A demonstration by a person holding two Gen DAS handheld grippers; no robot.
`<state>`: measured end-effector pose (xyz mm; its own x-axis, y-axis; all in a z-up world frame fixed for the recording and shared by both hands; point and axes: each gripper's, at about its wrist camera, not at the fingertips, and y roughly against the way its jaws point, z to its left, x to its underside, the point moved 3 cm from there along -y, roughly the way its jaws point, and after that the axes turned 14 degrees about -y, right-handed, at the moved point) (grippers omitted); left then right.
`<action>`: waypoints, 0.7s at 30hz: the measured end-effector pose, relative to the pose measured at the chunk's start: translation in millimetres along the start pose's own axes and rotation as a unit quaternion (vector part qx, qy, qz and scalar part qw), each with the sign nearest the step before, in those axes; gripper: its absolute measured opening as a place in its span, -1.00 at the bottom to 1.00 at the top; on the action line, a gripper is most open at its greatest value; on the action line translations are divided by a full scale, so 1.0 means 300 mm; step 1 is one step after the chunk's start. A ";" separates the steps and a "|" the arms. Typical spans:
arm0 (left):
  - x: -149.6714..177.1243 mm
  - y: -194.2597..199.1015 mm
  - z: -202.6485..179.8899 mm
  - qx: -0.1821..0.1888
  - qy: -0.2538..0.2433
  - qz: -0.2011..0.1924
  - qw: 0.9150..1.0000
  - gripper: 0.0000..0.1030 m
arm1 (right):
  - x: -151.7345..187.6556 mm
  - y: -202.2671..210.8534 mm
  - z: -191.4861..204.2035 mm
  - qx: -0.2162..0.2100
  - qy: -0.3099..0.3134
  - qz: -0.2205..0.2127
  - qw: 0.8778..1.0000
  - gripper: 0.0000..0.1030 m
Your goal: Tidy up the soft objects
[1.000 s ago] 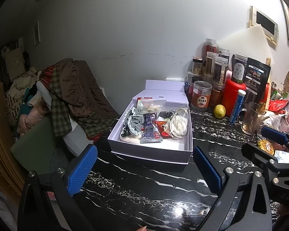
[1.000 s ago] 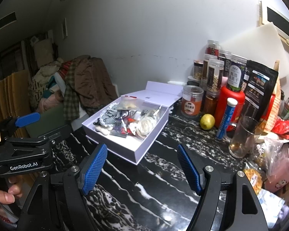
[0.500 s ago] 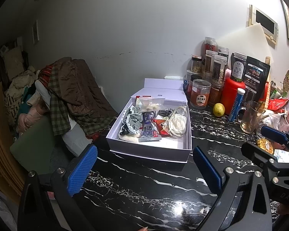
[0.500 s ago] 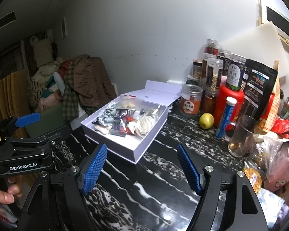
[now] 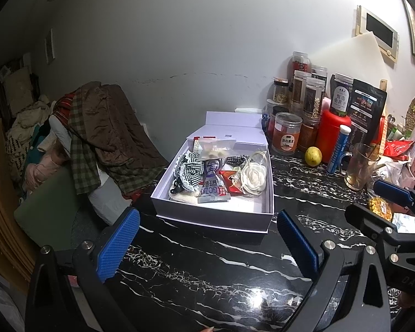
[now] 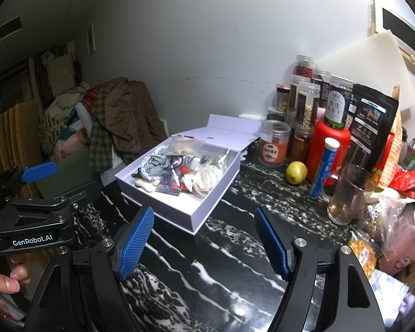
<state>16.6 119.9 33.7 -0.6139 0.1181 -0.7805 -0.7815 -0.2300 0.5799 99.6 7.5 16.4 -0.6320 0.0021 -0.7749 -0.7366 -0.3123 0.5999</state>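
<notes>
Both grippers wide, empty: left gripper, right gripper | box at 12 | I'd pinch striped cloth mid-bunch; light, floppy, likely snags.

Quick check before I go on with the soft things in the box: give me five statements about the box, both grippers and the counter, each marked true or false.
1. The white box is open, its lid folded back toward the wall. True.
2. The left gripper is shut on a striped cloth. False: its jaws stand wide apart over bare black marble counter; the striped cloth lies in the box.
3. The right gripper holds nothing. True: it is open, short of the box.
4. The white fabric flower lies on the counter beside the box. False: it lies inside the box.
5. A yellow-green fruit sits between the box and the glass mug. True.
</notes>
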 end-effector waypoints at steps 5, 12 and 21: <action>0.000 -0.002 -0.003 0.000 -0.002 -0.001 1.000 0.97 | -0.002 -0.001 0.002 0.000 0.000 0.000 1.000 0.47; 0.003 0.000 -0.003 0.003 -0.004 -0.001 1.000 0.97 | -0.002 0.000 0.003 0.000 0.000 0.001 1.000 0.47; 0.001 -0.002 0.000 0.006 -0.006 0.001 1.000 0.97 | -0.002 -0.001 -0.002 0.001 0.000 0.002 1.000 0.47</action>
<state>16.9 120.0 33.0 -0.6162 0.1292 -0.7770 -0.7819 -0.2192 0.5836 100.3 7.0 16.7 -0.6345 0.0015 -0.7729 -0.7351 -0.3101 0.6029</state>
